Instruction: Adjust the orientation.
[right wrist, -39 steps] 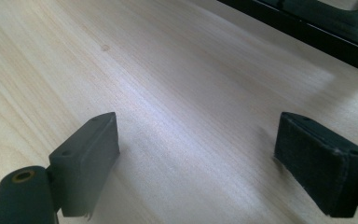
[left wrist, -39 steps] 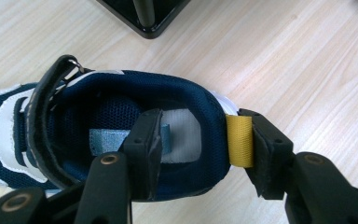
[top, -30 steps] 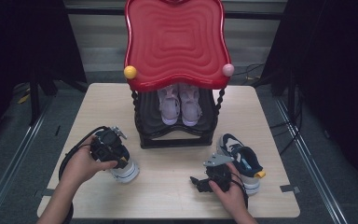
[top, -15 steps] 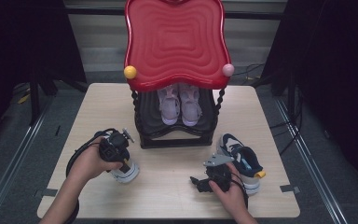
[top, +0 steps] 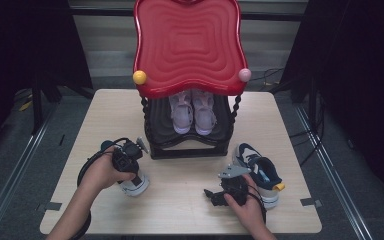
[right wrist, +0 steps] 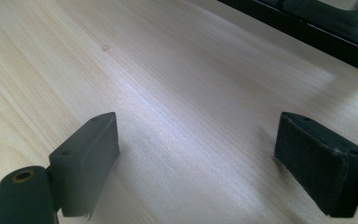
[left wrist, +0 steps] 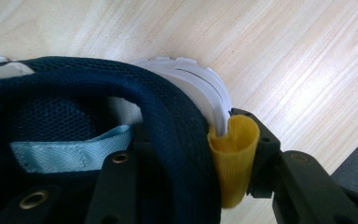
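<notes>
- At the left of the table (top: 80,125), the left gripper (top: 130,167) is coming down on a navy and white shoe (top: 135,184) lying there; its jaws have just been closing around the shoe's heel.
- In the left gripper view, one jaw is sitting inside the navy collar (left wrist: 177,121) and the other is pressing against the yellow heel tab (left wrist: 233,158), so the heel looks clamped, though the inner pad is hard to make out.
- In the middle, a black shoe rack (top: 187,142) under a red top (top: 187,47) is already holding a pale pair of shoes (top: 192,111).
- Toward the right, the right gripper (top: 215,194) is resting low over bare wood with its jaws spread wide and holding nothing.
- Just right of it, the matching shoe (top: 260,172) is lying on the table, untouched.
- Judging by this, one pair is already stored, and both navy shoes are waiting to be lifted onto the rack.
</notes>
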### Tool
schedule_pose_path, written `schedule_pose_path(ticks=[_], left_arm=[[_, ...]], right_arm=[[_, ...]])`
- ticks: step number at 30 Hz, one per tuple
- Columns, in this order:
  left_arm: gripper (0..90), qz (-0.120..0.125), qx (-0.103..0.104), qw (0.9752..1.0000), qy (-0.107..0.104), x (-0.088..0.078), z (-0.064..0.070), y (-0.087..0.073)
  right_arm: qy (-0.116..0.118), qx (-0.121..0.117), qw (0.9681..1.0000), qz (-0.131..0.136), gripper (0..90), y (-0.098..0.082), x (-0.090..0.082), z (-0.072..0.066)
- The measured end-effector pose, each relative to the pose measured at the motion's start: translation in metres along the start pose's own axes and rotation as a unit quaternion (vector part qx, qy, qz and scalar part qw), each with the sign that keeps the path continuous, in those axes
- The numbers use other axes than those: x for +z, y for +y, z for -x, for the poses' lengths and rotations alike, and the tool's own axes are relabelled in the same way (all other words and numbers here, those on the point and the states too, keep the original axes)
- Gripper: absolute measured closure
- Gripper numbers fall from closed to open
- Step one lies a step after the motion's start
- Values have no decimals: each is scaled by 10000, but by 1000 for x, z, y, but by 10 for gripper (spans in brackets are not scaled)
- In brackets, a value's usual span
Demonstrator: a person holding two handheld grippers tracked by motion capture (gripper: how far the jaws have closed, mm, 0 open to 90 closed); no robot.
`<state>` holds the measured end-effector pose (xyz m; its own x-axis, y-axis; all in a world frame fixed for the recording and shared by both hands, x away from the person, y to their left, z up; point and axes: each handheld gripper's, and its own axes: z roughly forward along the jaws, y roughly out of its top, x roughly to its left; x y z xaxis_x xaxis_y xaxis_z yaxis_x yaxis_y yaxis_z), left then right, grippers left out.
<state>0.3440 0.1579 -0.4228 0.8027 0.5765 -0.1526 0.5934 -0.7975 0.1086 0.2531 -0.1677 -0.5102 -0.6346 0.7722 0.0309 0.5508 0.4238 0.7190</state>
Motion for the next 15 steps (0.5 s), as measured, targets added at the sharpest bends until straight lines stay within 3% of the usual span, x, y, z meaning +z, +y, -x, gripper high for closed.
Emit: schedule_pose_path(ticks=[6,15], left_arm=[[619,-144,3,9999,-86,7,0,3],[642,-162,-51,9998,-120,8,1,3]], right_arm=[[-1,0,10000,0,132,0,0,0],[-2,4,10000,-12,132,0,0,0]])
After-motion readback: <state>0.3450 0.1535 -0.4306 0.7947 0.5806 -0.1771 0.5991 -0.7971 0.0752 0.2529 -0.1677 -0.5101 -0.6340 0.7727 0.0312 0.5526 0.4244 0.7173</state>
